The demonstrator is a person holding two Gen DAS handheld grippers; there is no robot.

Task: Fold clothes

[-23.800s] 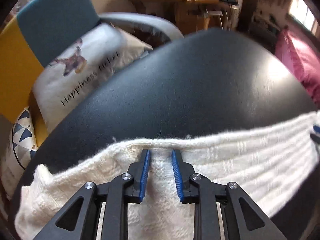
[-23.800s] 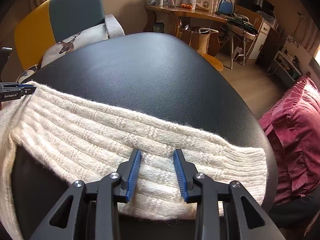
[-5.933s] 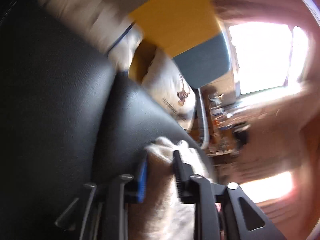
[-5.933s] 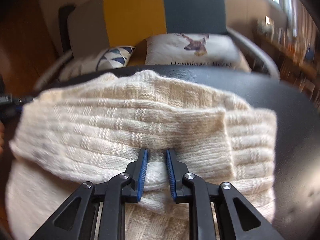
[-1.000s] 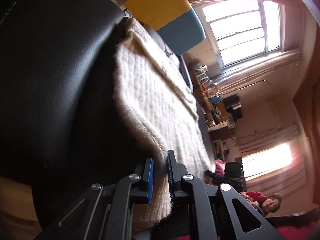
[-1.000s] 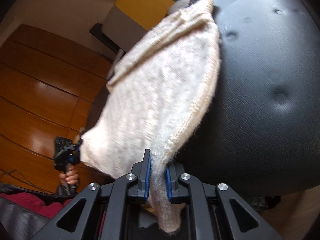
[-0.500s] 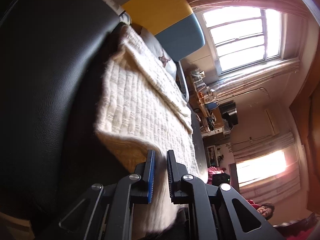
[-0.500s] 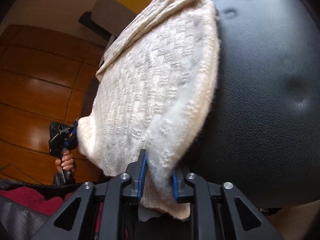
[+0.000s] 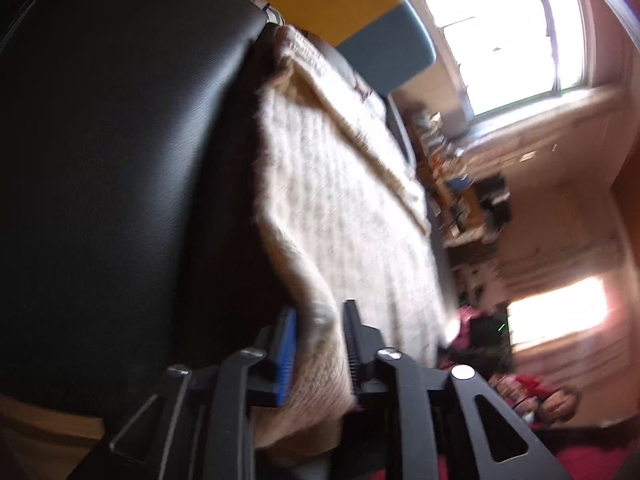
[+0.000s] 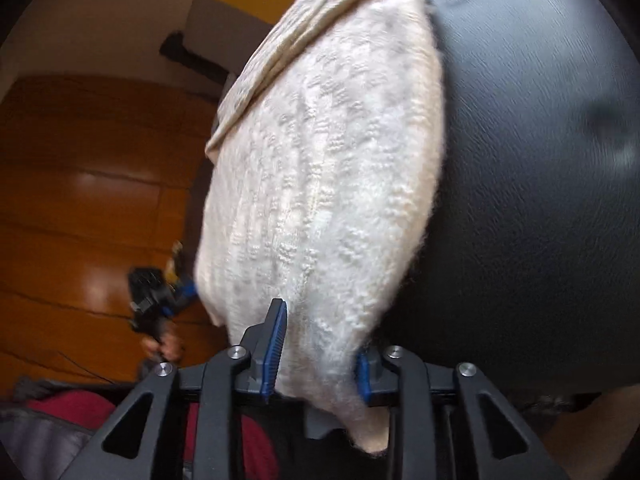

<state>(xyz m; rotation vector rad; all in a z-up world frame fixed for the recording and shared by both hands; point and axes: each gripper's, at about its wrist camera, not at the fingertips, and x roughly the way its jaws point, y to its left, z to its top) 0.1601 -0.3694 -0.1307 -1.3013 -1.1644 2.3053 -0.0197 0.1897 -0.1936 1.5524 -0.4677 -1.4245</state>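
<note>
While the cream knit sweater (image 10: 320,184) lies folded along the edge of the black padded table (image 10: 540,160), I see its near corners sitting between both sets of fingers. My right gripper (image 10: 318,354) has just been opening; its jaws stand apart with the thick folded corner loose between the blue pads. My left gripper (image 9: 318,354) has likewise just been opening, the sweater's other corner (image 9: 320,320) between its parted jaws. Beyond the table stands a yellow and teal chair (image 9: 360,20), with a bright window (image 9: 508,40) behind.
</note>
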